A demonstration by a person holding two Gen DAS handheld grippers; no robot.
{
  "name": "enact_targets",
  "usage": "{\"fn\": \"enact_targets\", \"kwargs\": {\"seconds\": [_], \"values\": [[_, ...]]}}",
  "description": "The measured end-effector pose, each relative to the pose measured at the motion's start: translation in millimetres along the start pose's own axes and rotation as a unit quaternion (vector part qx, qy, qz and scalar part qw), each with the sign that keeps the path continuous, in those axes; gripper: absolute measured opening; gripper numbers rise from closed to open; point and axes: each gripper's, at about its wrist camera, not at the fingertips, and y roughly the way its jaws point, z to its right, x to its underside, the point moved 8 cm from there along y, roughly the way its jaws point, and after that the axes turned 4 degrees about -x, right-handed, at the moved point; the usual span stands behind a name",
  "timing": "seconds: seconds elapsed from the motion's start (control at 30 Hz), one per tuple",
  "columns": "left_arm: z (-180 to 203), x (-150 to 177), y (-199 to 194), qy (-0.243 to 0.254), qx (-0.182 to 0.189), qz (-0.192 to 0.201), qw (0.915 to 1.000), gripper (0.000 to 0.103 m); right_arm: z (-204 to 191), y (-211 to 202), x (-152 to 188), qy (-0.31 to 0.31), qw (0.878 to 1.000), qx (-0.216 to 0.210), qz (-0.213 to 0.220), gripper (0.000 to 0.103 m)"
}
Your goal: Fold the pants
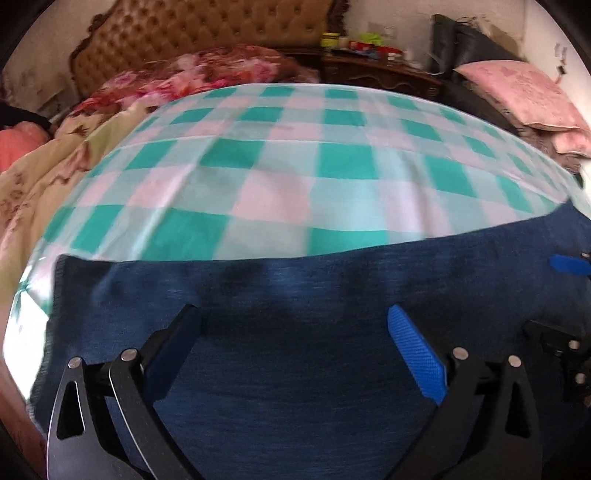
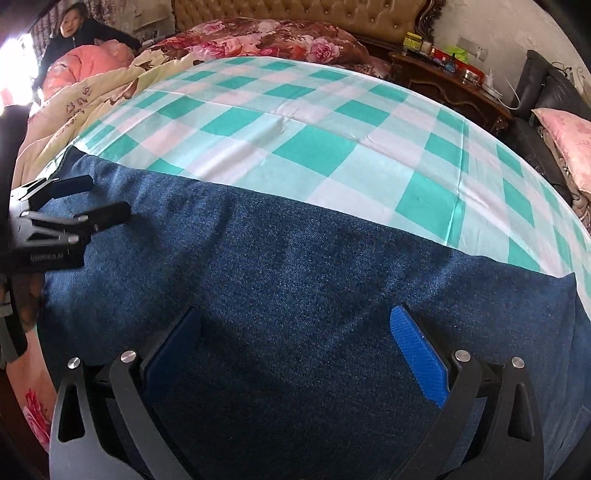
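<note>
Dark blue denim pants [image 1: 295, 288] lie flat on the green-and-white checked sheet [image 1: 295, 166] and fill the near half of both views [image 2: 295, 266]. My left gripper [image 1: 295, 317] hovers over the pants near their left end, jaws wide open and empty. It also shows at the left edge of the right wrist view [image 2: 110, 199], open. My right gripper [image 2: 295, 317] hovers over the pants nearer their right end, jaws wide open and empty. One of its blue fingertips [image 1: 569, 264] shows at the right edge of the left wrist view.
A floral quilt [image 2: 258, 33] and a cream blanket [image 1: 44, 177] lie at the far left of the bed. A person [image 2: 74, 26] sits at the far left. A cluttered nightstand [image 2: 454, 81] and pink pillows [image 1: 524, 96] stand to the right.
</note>
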Motion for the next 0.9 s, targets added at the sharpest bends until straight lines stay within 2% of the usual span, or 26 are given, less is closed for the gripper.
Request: {"fn": "enact_targets", "kwargs": {"seconds": [0.1, 0.17, 0.27, 0.33, 0.4, 0.43, 0.5, 0.53, 0.57, 0.6, 0.63, 0.7, 0.8, 0.9], "values": [[-18, 2, 1, -0.005, -0.013, -0.002, 0.9999, 0.102, 0, 0, 0, 0.002, 1.0, 0.003, 0.003, 0.099], [-38, 3, 2, -0.01, -0.039, -0.009, 0.9991, 0.101, 0, 0, 0, 0.004, 1.0, 0.005, 0.0, 0.099], [-79, 3, 2, -0.043, -0.058, -0.013, 0.9973, 0.101, 0, 0, -2, 0.004, 1.0, 0.0, -0.015, 0.098], [-115, 5, 2, -0.077, -0.079, -0.018, 0.9938, 0.098, 1, -6, -2, 0.014, 1.0, -0.018, -0.012, 0.098], [-163, 9, -2, -0.113, -0.137, -0.028, 0.9838, 0.095, 2, -19, -3, 0.029, 0.999, -0.039, 0.006, 0.098], [-183, 12, -7, -0.136, -0.154, -0.03, 0.9782, 0.093, 0, -30, -3, 0.03, 0.998, -0.046, 0.021, 0.098], [-212, 19, -22, -0.178, -0.166, -0.024, 0.9696, 0.079, -4, -44, 0, 0.023, 0.998, -0.046, 0.037, 0.095], [-218, 21, -31, -0.194, -0.163, -0.013, 0.9673, 0.075, -7, -53, 4, 0.022, 0.998, -0.048, 0.045, 0.092], [-220, 23, -44, -0.207, -0.145, 0.004, 0.9674, 0.07, -10, -59, 10, 0.023, 0.997, -0.052, 0.049, 0.084], [-213, 24, -54, -0.205, -0.124, 0.017, 0.9707, 0.067, -12, -62, 13, 0.023, 0.997, -0.055, 0.049, 0.078], [-197, 26, -66, -0.184, -0.096, 0.035, 0.9777, 0.065, -16, -65, 21, 0.02, 0.997, -0.057, 0.048, 0.074], [-169, 34, -79, -0.143, -0.066, 0.05, 0.9862, 0.064, -22, -63, 32, 0.013, 0.998, -0.059, 0.037, 0.054], [-129, 52, -92, -0.102, -0.031, 0.06, 0.9925, 0.058, -27, -52, 51, 0.009, 0.998, -0.058, 0.01, 0.042], [-99, 68, -99, -0.079, -0.011, 0.069, 0.9944, 0.054, -31, -50, 57, -0.016, 0.999, -0.035, 0.016, 0.041]]}}
